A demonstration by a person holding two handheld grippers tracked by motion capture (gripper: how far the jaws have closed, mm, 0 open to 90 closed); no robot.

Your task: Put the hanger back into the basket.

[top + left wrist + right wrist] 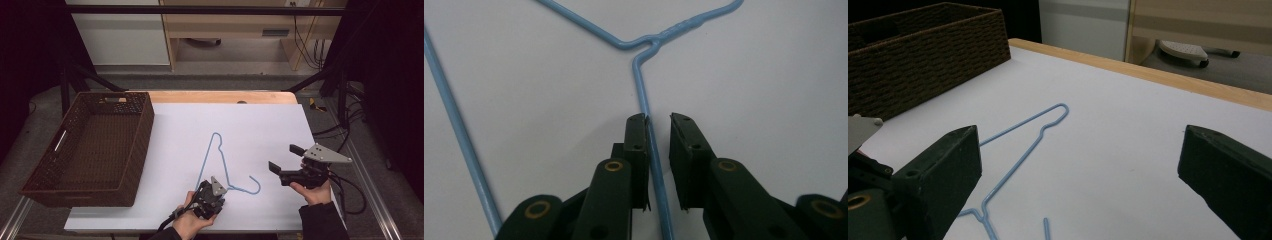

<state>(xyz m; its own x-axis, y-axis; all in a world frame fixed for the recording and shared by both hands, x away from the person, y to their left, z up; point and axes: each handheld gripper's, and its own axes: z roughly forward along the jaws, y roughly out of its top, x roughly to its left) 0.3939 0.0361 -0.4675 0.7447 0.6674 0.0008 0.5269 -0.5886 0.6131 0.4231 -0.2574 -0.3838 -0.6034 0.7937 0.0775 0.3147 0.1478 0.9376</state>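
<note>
One blue wire hanger [220,162] lies flat on the white counter [260,125], near its front edge, hook end pointing right.

High view: left gripper [210,196] sits over the hanger's near arm just beside the neck twist; right gripper [281,159] hovers well apart to the right, fingers spread wide, holding nothing. Dark wicker basket [131,150] stands at the counter's left, nothing visible inside it.

Left gripper view: hanger wire [650,135] runs between the two black fingers [636,137]; one pad touches it, the other stands a little clear, so the grip is not yet made.

Right gripper view: open fingers [950,165] frame the hanger [1023,155] and the basket wall [923,60] beyond.

Handling note: probably best to finish closing squarely across the wire, pads low to the counter so the thin rod does not slip out, then lift level to avoid swinging.

Markings: no brand, label or writing legible.
</note>
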